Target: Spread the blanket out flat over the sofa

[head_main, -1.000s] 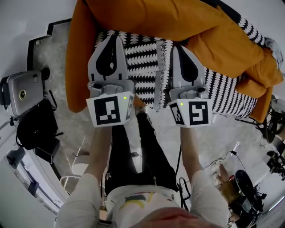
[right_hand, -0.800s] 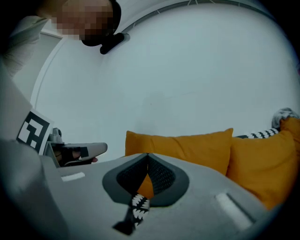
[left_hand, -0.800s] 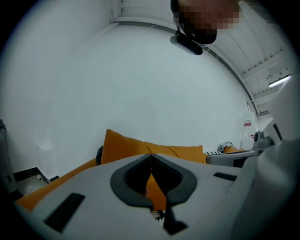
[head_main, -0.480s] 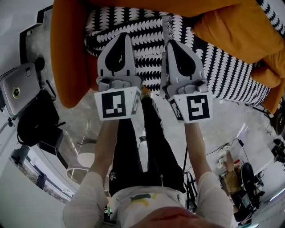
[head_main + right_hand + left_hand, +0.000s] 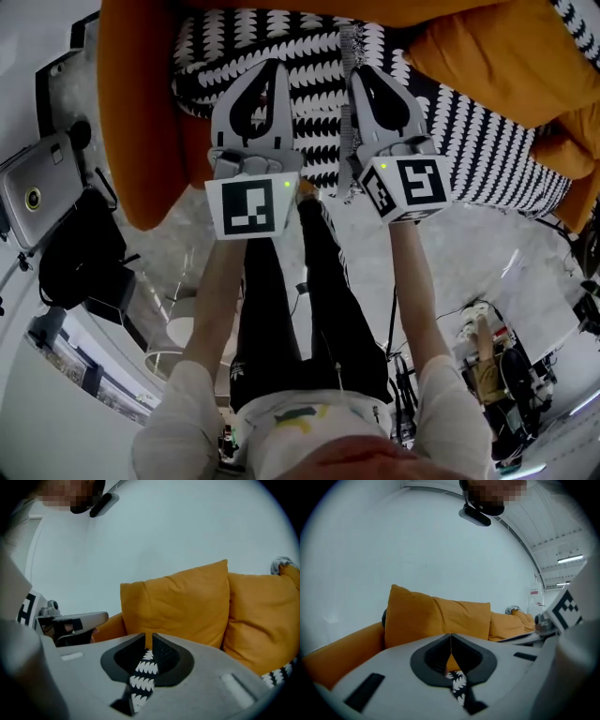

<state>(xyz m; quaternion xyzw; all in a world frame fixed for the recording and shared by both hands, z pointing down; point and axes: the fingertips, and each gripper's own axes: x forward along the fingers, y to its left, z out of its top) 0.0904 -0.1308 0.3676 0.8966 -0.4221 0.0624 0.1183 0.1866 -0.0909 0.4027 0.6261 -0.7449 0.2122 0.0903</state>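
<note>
Head view: over the last second both grippers have travelled forward from the front edge of the seat, and the blanket (image 5: 309,56), black with white scalloped marks, has gone with them. It now covers more of the seat of the orange sofa (image 5: 141,112). The left gripper (image 5: 273,66) and the right gripper (image 5: 357,77) sit side by side over the cloth, close together, jaws pointing at the backrest. A fringed edge of the blanket runs between them. In the last half second the right gripper's marker cube (image 5: 412,185) has rolled a little, while the left one (image 5: 253,206) stays square to the camera. I read this as the carry slowing and the cloth being steered into place. To the right the blanket lies partly under an orange cushion (image 5: 487,56) and does not look flat yet.

Left gripper view: the left gripper (image 5: 451,641) has its jaws pressed together with a strip of the blanket (image 5: 456,683) pinched between them and trailing down toward the camera. Orange back cushions (image 5: 436,618) stand ahead, near but not touched.

Right gripper view: the right gripper (image 5: 149,640) is likewise clamped on a strip of the blanket (image 5: 143,676), which hangs out of the jaws below. A back cushion (image 5: 183,606) fills the view ahead.

With both grippers so near each other, the held edge probably still needs pulling apart sideways before it is laid down.
</note>
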